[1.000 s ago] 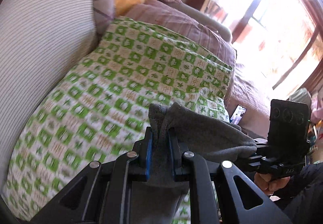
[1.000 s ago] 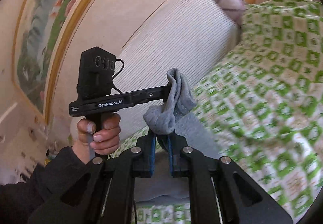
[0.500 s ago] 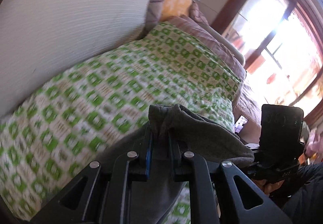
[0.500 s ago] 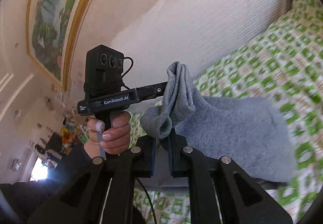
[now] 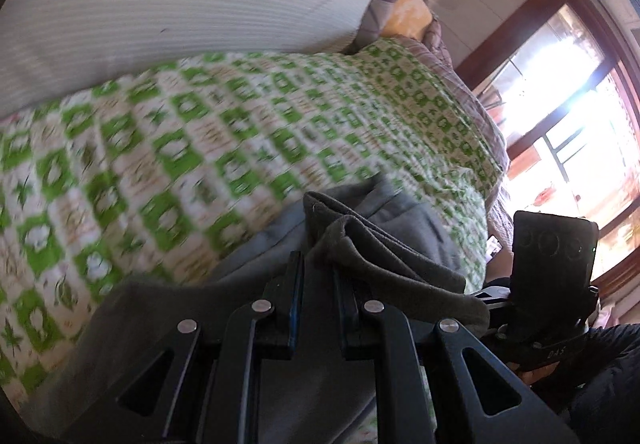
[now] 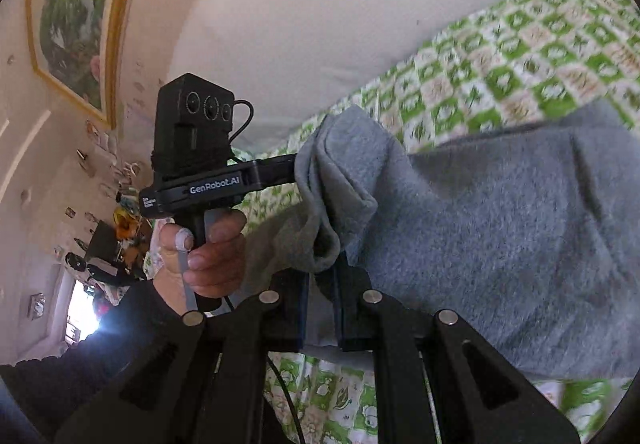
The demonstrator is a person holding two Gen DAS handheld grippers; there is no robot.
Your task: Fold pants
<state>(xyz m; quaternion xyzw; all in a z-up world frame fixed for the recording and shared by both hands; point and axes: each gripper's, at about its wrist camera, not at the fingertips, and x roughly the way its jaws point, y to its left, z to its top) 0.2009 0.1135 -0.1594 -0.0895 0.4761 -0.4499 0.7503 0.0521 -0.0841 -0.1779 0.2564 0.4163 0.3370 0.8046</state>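
Nearest the left wrist camera, the left gripper (image 5: 316, 284) has its two fingers pressed together on a bunched edge of the grey pants (image 5: 392, 268); the cloth rises in folds above the fingertips and falls away below them. In the right wrist view, the right gripper (image 6: 320, 284) likewise pinches a gathered edge of the pants (image 6: 500, 228), whose broad grey panel spreads to the right over the green-and-white checked quilt (image 6: 520, 56). Just beyond the right gripper's fingers, the left hand (image 6: 204, 256) grips the handle of the other tool, which bears a black camera module (image 6: 192, 132) and the lettering "GenRobot.AI". The pants hang between the two grippers, their lower part lying on the quilt (image 5: 200, 148). Behind the quilt stands a pale ribbed headboard (image 5: 180, 4). Farther off are a bright window (image 5: 560, 116) and, in the right wrist view, a framed painting (image 6: 76, 12) on the wall.
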